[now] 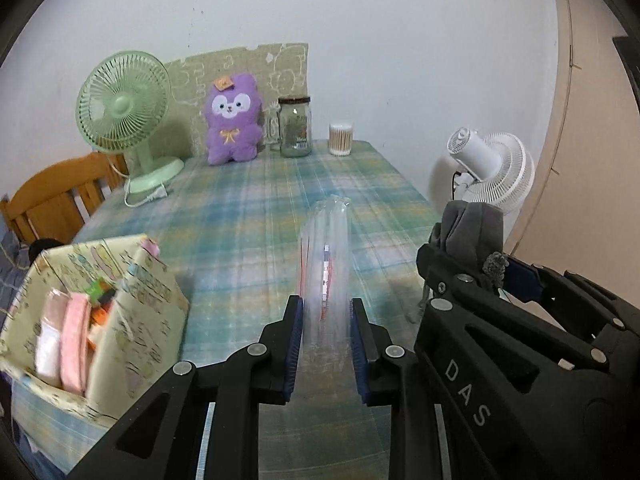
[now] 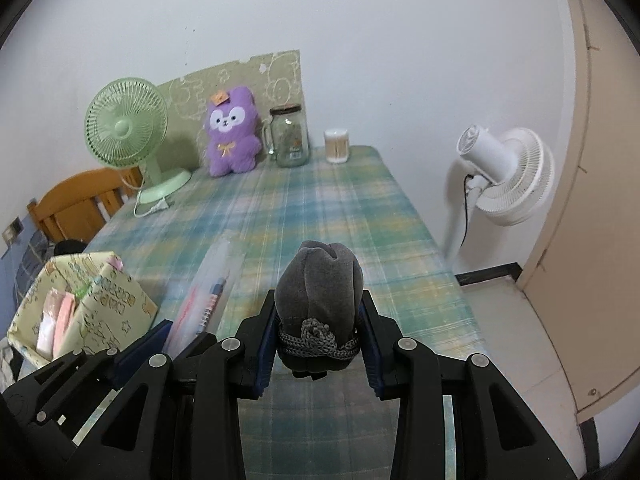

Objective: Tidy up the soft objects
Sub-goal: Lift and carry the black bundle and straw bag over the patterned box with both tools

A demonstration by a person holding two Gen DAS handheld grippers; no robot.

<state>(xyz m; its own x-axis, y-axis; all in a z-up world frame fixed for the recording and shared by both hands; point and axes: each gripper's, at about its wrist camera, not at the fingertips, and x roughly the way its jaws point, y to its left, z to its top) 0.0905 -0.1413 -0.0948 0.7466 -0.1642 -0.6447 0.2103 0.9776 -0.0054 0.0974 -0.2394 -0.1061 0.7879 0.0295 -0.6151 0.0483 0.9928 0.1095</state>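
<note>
- Soft objects are already in both grippers: the left gripper (image 1: 325, 340) is clamped on a clear plastic packet with red and blue print (image 1: 325, 256), and the right gripper (image 2: 319, 344) is clamped on a grey velvet pouch with a knotted cord (image 2: 319, 288).
- Both things are held above the near part of the table with the plaid cloth (image 2: 360, 208).
- The packet's long axis points forward, away from the gripper.
- The cream printed fabric box (image 1: 132, 280) stands to the left of the packet, just beside it, with pink packets inside; the left gripper is nearer to it.
- I judge the next move goes leftward over the box rim.
- Open room is ahead; the table's right edge is close to the pouch.
</note>
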